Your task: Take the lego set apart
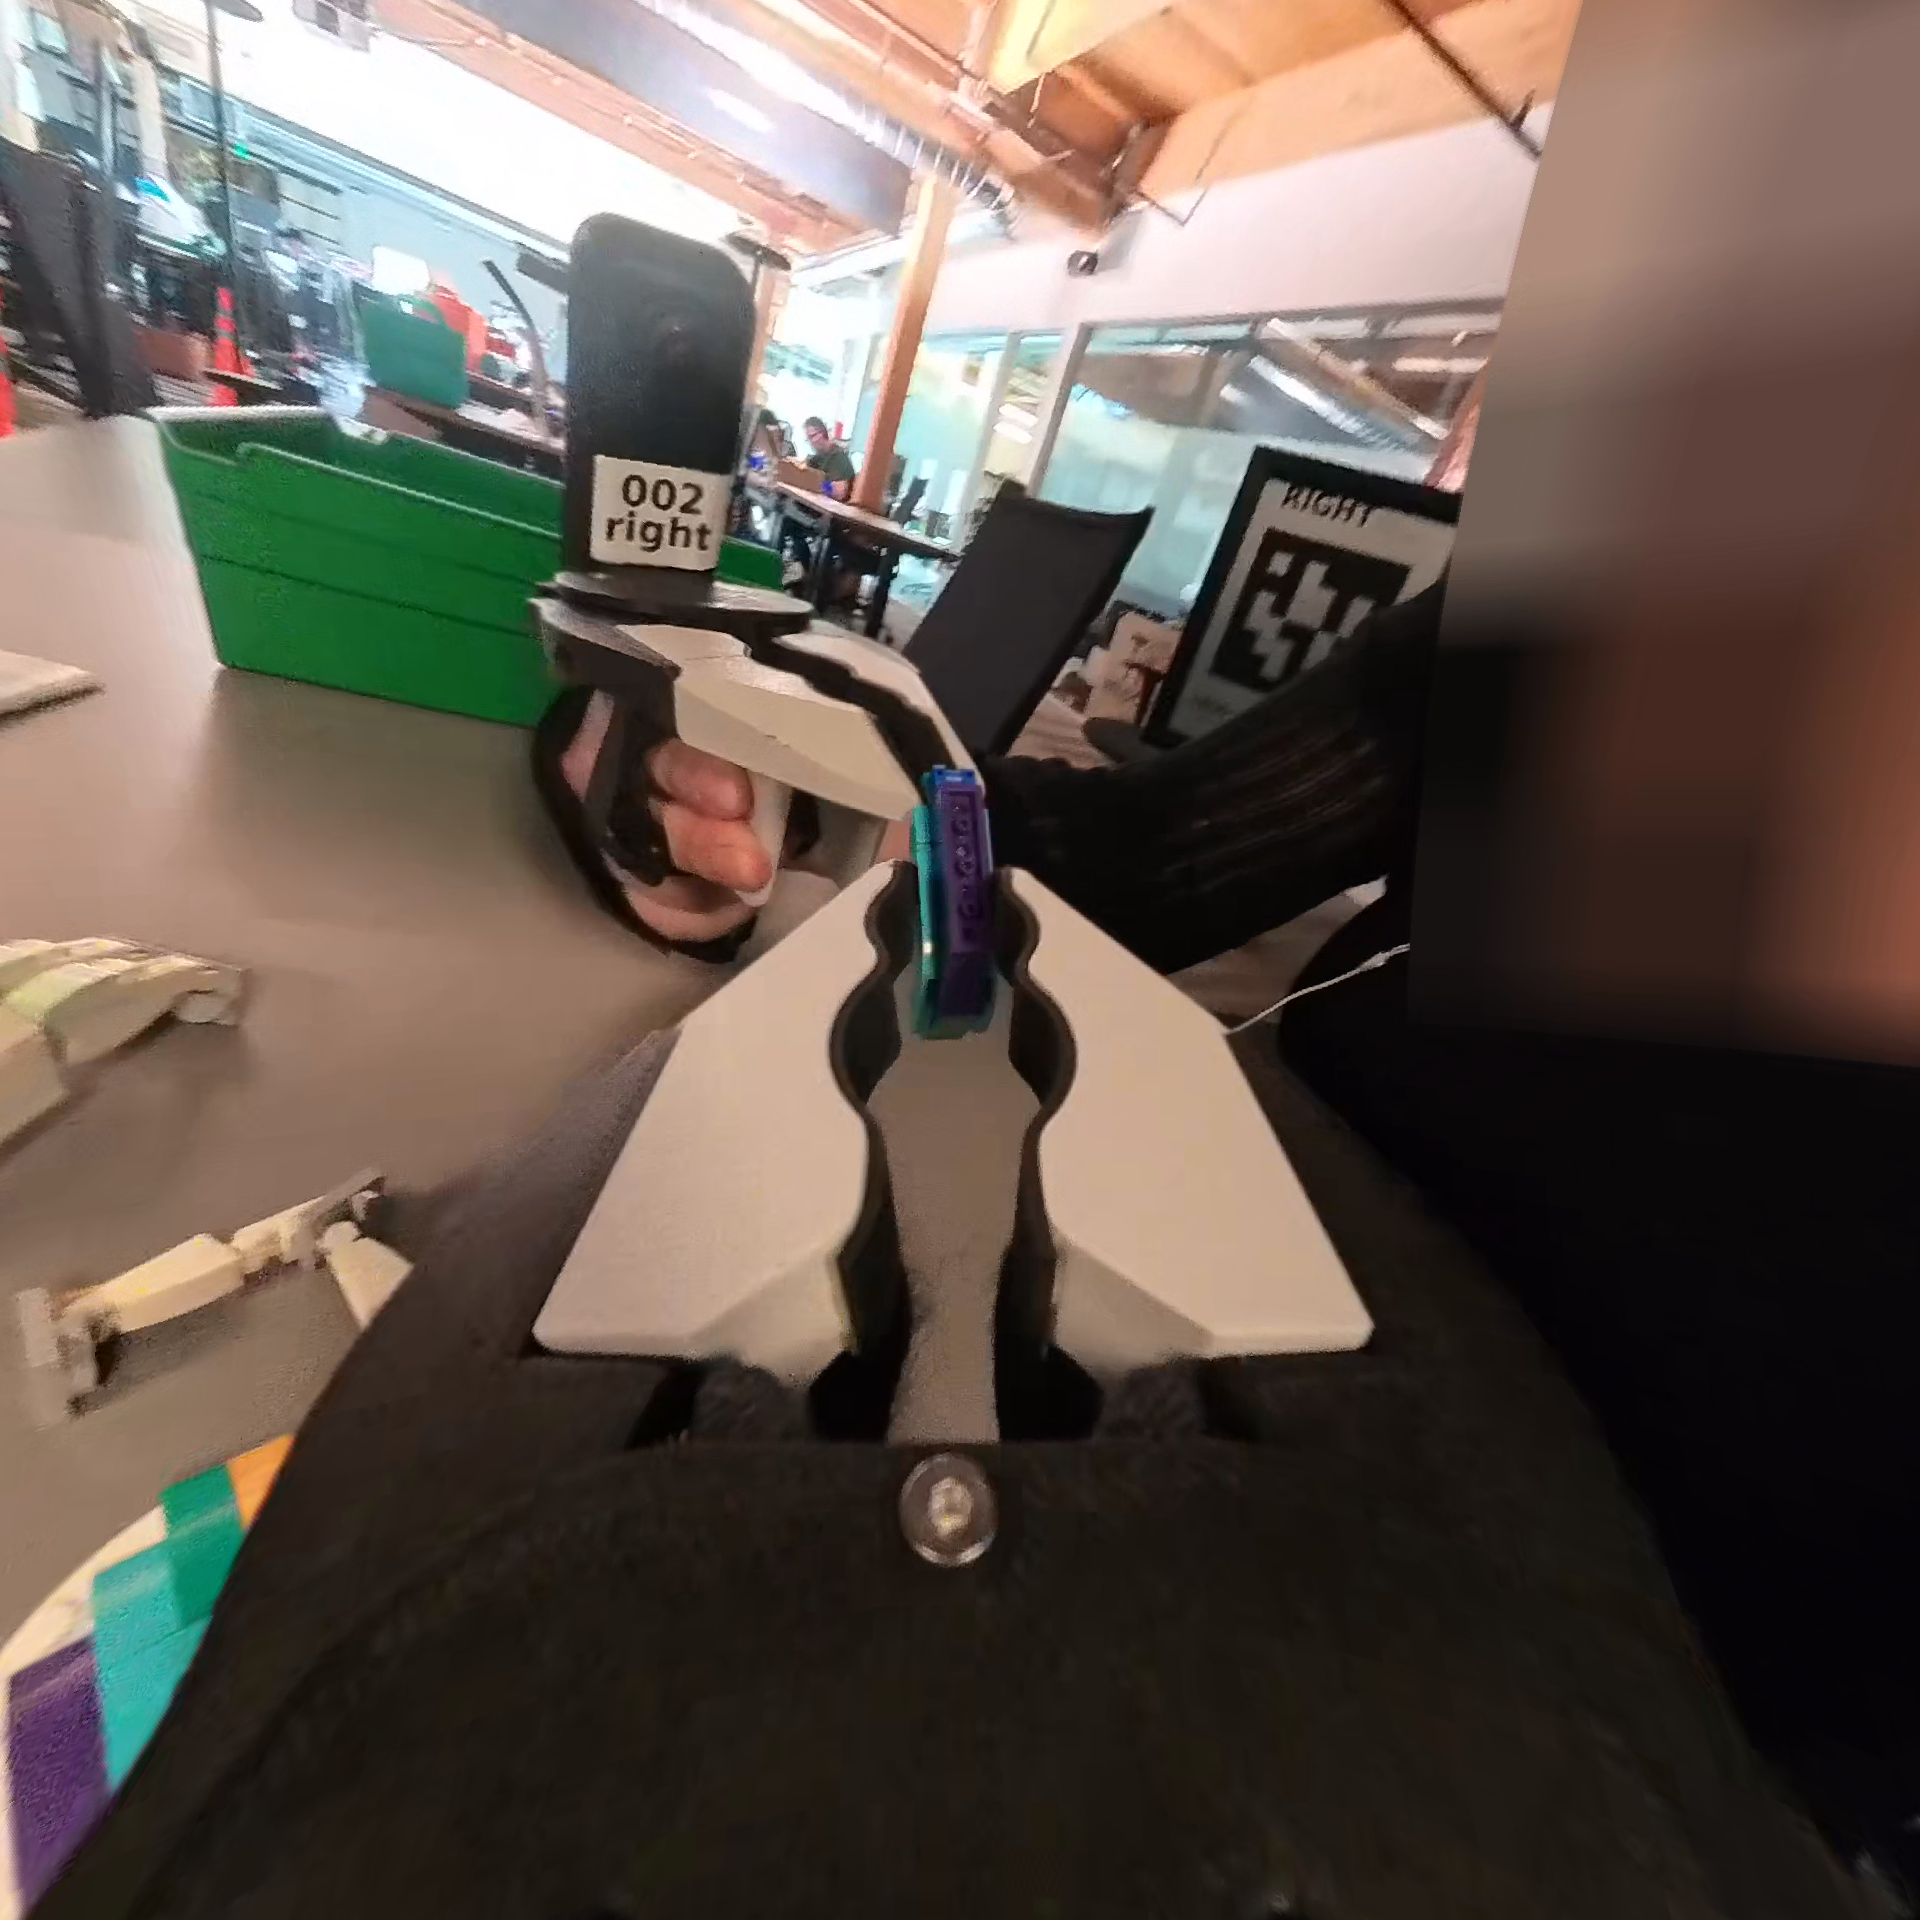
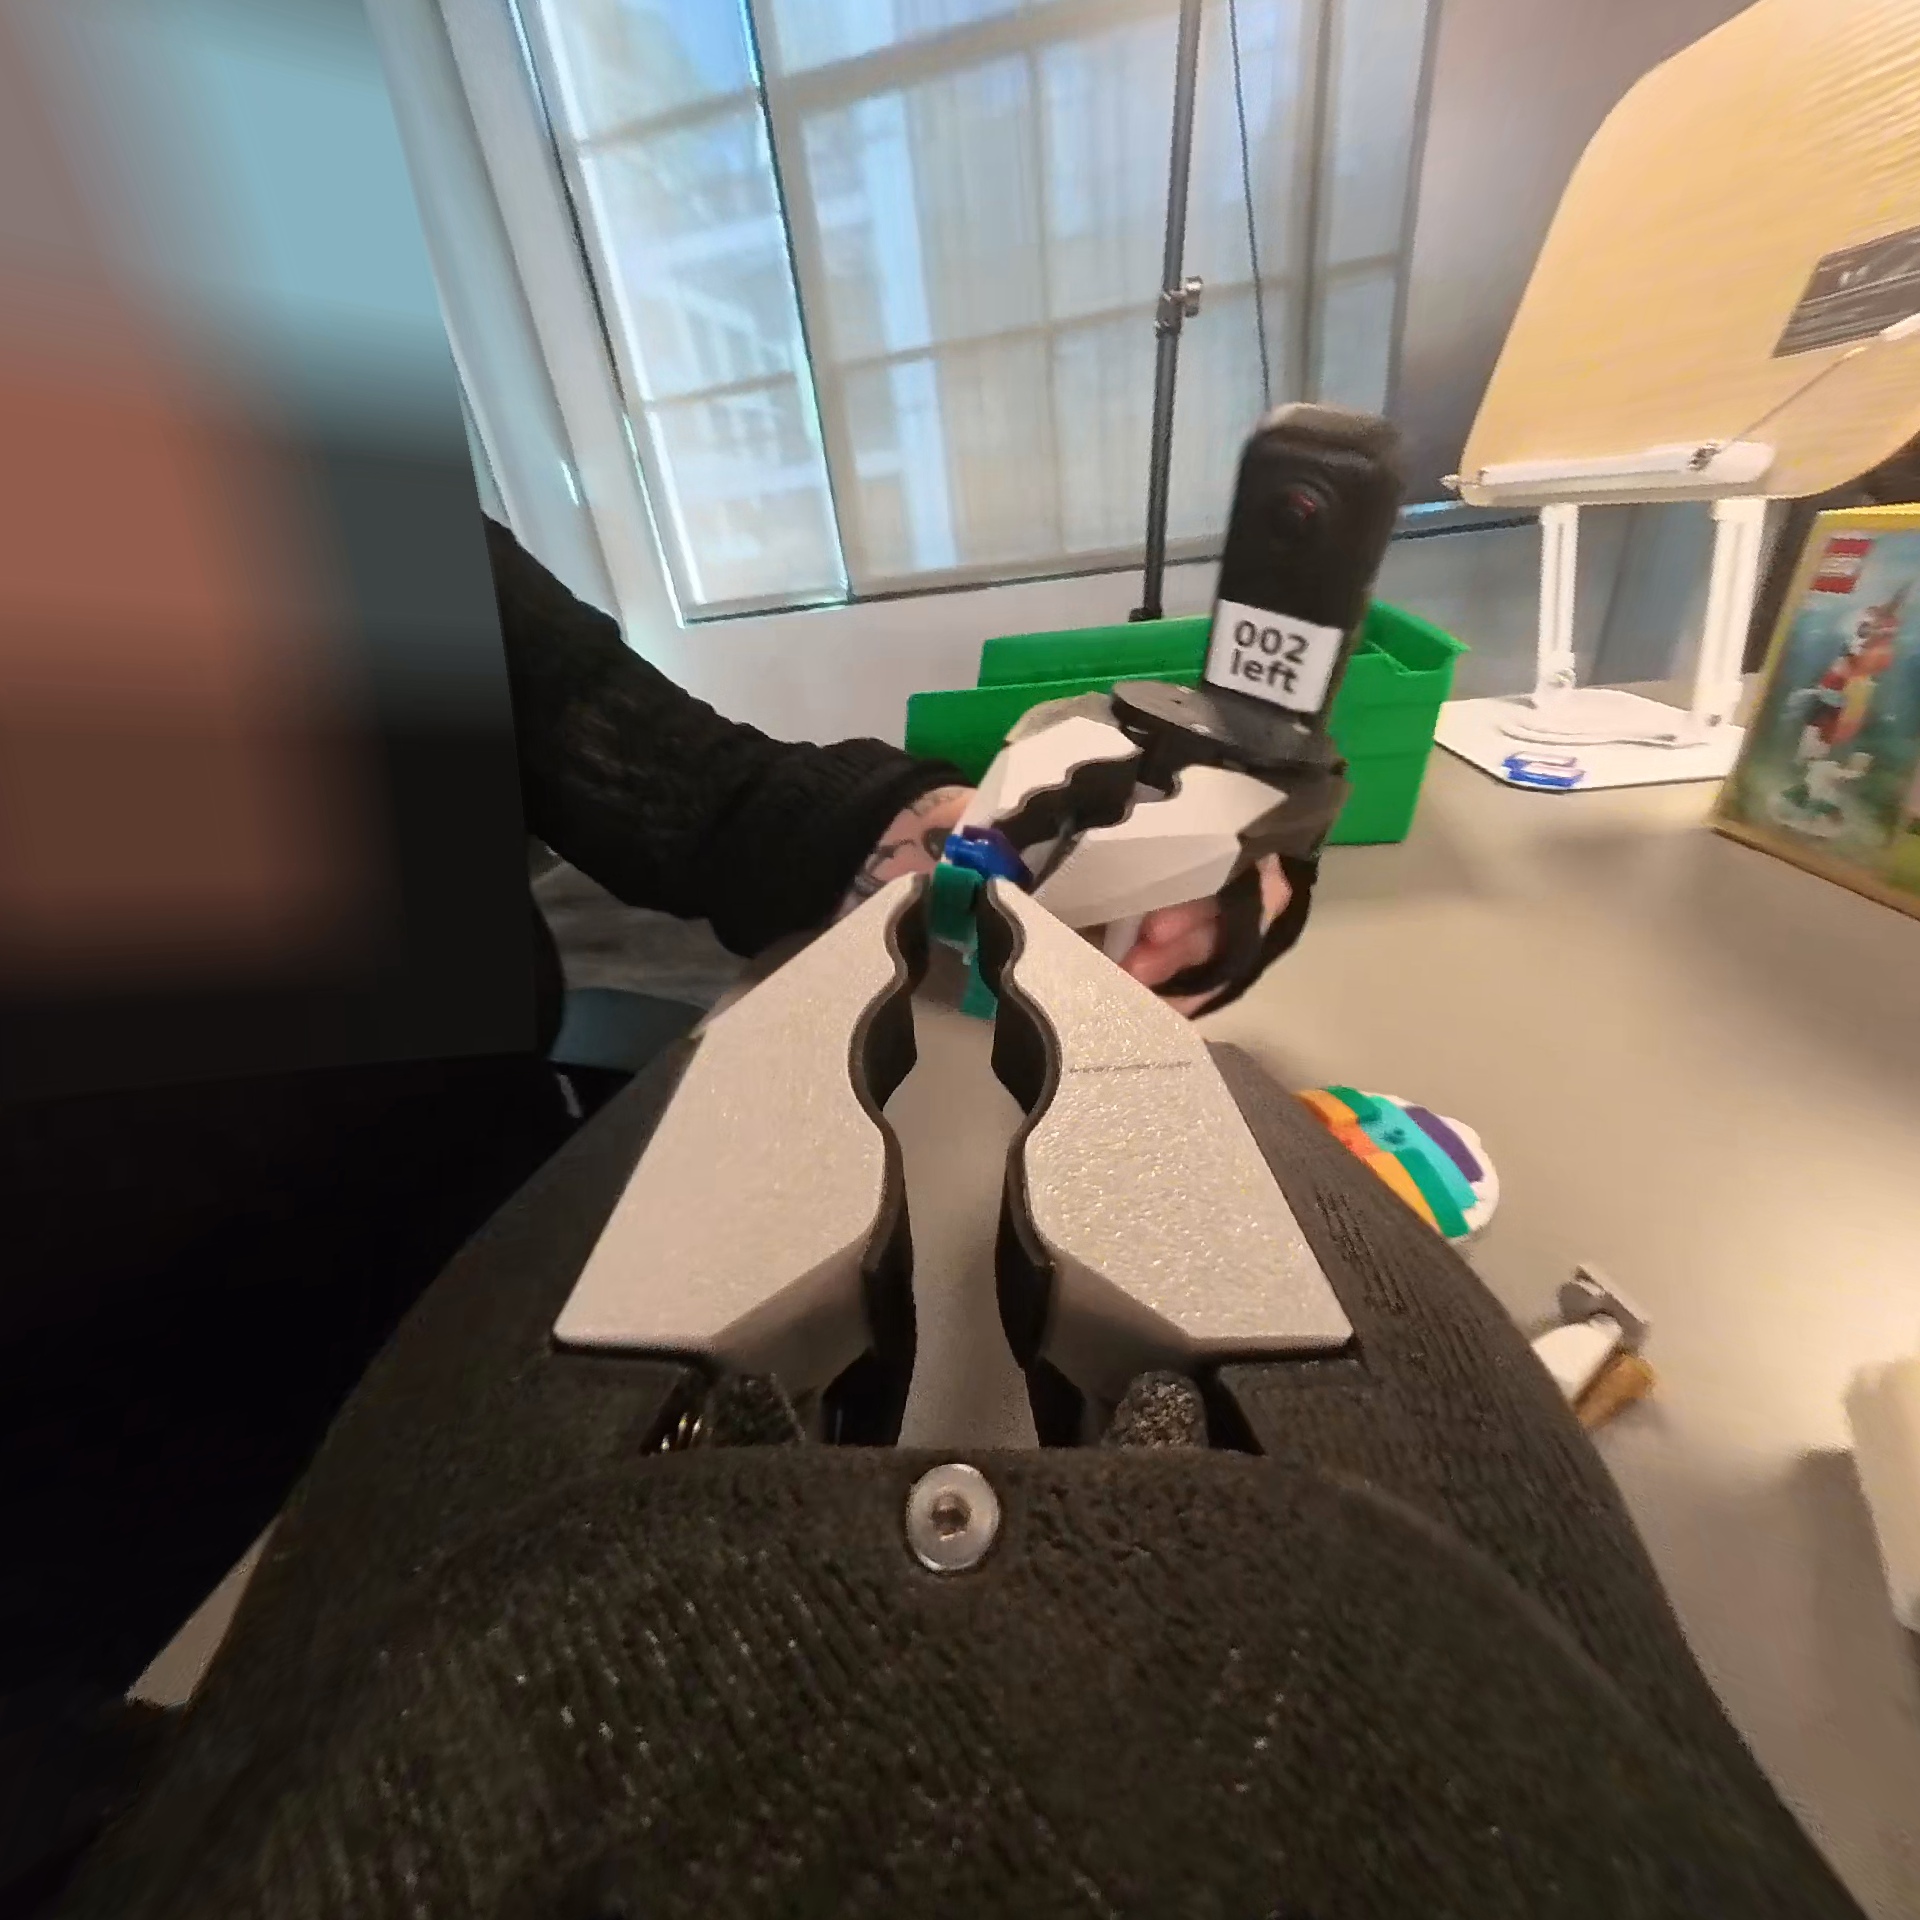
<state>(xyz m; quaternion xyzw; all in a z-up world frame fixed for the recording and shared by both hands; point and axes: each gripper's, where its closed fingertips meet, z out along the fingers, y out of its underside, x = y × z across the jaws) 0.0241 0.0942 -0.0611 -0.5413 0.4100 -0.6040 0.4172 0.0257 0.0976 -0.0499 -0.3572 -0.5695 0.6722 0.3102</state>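
Note:
A small stack of lego plates (image 1: 958, 914), purple, teal and blue, stands on edge in the air above the grey table (image 1: 312, 831). My left gripper (image 1: 951, 878) is shut on its lower part. My right gripper (image 2: 954, 883) is shut on the same stack (image 2: 961, 935), mostly on its teal plate, with a blue plate (image 2: 977, 852) sticking out past the tips. The two grippers meet tip to tip: the right one shows in the left wrist view (image 1: 920, 805), the left one in the right wrist view (image 2: 1013, 842).
A rainbow-coloured lego piece (image 2: 1392, 1153) lies on the table; it also shows in the left wrist view (image 1: 104, 1621). White lego pieces (image 1: 208, 1278) lie nearby. Green bins (image 1: 343, 582) stand behind. A lego box (image 2: 1829, 707) and a lamp stand (image 2: 1558, 665) are at the right. The grippers are tip to tip, or close to it.

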